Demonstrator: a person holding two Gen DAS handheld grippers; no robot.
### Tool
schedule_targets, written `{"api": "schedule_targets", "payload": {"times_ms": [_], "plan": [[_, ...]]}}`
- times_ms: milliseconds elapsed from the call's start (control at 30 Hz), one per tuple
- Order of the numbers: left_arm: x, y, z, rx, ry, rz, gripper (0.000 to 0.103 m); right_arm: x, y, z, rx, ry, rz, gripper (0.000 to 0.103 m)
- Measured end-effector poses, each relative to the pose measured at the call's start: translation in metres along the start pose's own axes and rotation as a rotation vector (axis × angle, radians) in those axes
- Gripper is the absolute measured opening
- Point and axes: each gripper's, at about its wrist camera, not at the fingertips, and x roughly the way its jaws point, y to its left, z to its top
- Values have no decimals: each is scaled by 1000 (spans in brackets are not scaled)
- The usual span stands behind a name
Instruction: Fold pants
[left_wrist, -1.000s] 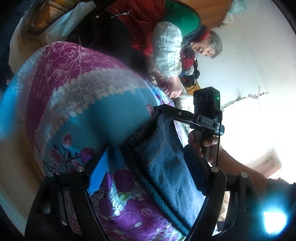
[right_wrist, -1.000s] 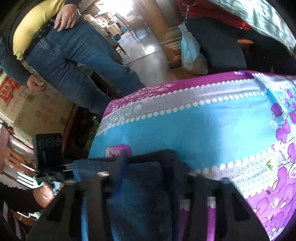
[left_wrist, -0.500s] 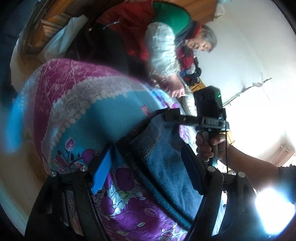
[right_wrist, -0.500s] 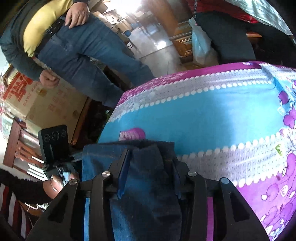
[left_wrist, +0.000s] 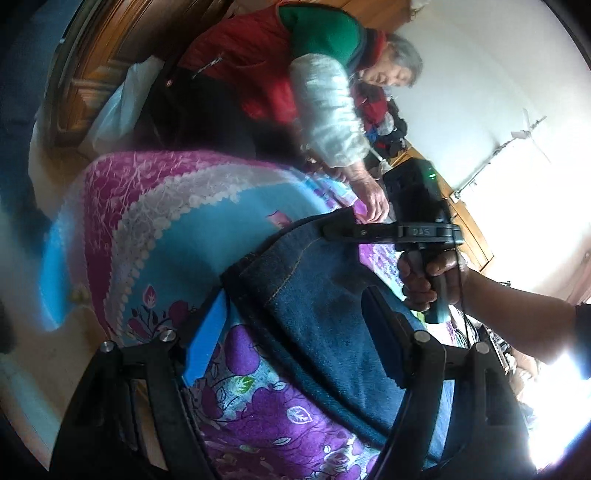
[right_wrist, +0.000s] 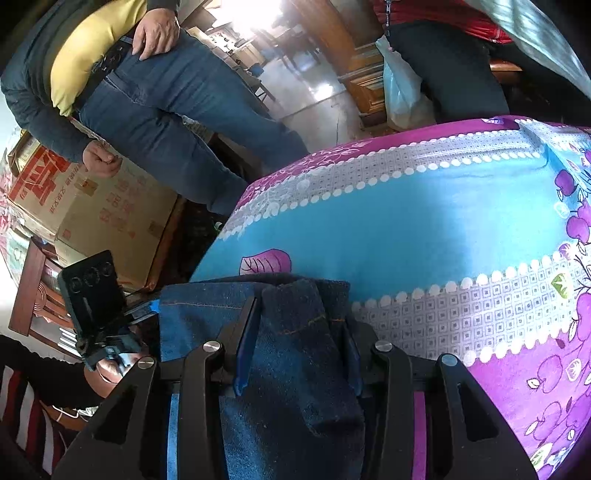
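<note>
Blue denim pants (left_wrist: 325, 314) lie on a bed covered by a blue and purple flowered sheet (left_wrist: 177, 236). My left gripper (left_wrist: 295, 328) is open, one finger on each side of the pants, low over the sheet. In the same view my right gripper (left_wrist: 340, 230) pinches the far edge of the denim. In the right wrist view my right gripper (right_wrist: 297, 349) is shut on a bunched fold of the pants (right_wrist: 207, 317), which hides the pads. The left gripper's body (right_wrist: 92, 295) shows at the left beside the denim edge.
A person in a red vest (left_wrist: 266, 62) leans over the far side of the bed with a hand (left_wrist: 373, 199) on the sheet. Another person in jeans (right_wrist: 166, 96) stands by the bed corner. A cardboard box (right_wrist: 92, 206) and a white bag (right_wrist: 399, 92) sit on the floor.
My right gripper keeps its hold, and the denim edge has shifted a little further over the blue band of the sheet. My left gripper stays open astride the pants.
</note>
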Motion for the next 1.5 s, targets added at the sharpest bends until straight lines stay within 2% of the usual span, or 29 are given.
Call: {"api": "schedule_targets", "payload": {"times_ms": [200, 333, 400, 467, 500, 567, 700, 767, 833, 967, 1067, 1100, 1133, 1167, 1233, 1333, 1500], "plan": [[-3, -10, 6, 142, -5, 85, 76, -1, -1, -3, 5, -12, -3, 47], [9, 9, 17, 144, 21, 98, 77, -2, -3, -5, 11, -20, 2, 47], [16, 20, 23, 159, 56, 25, 77, -3, -4, -6, 15, -23, 7, 47], [20, 28, 29, 158, 54, -28, 77, -3, -5, -7, 18, -27, 11, 47], [26, 35, 32, 149, 70, -70, 77, -3, -6, -8, 23, -30, 14, 47], [35, 46, 35, 133, 88, -101, 76, -4, -8, -9, 28, -34, 18, 47], [29, 50, 32, 89, 92, -251, 72, -5, -9, -9, 24, -29, 25, 47], [30, 43, 21, 125, 127, -250, 71, -5, -9, -8, 22, -25, 27, 47], [25, 40, 12, 148, 108, -247, 71, -5, -9, -7, 17, -18, 25, 47], [19, 55, 5, -36, 73, -366, 71, -3, -3, 1, -13, 13, 9, 49], [20, 64, 1, -132, 32, -389, 71, 0, 2, 4, -41, 30, 5, 52], [22, 63, 0, -158, 21, -377, 71, 0, 3, 3, -53, 35, 1, 47], [22, 63, 0, -181, 4, -369, 68, 0, 3, 2, -57, 40, -5, 38], [22, 61, 0, -200, -8, -350, 62, 0, 3, 2, -58, 42, -12, 35], [29, 55, -1, -216, 16, -312, 27, -1, 6, 1, -74, 49, -17, 30], [34, 50, -3, -207, 15, -262, 24, 0, 14, 2, -124, 70, -46, 26], [32, 35, 0, -146, 5, -189, 20, 3, 35, 2, -222, 75, -159, 23]]}}
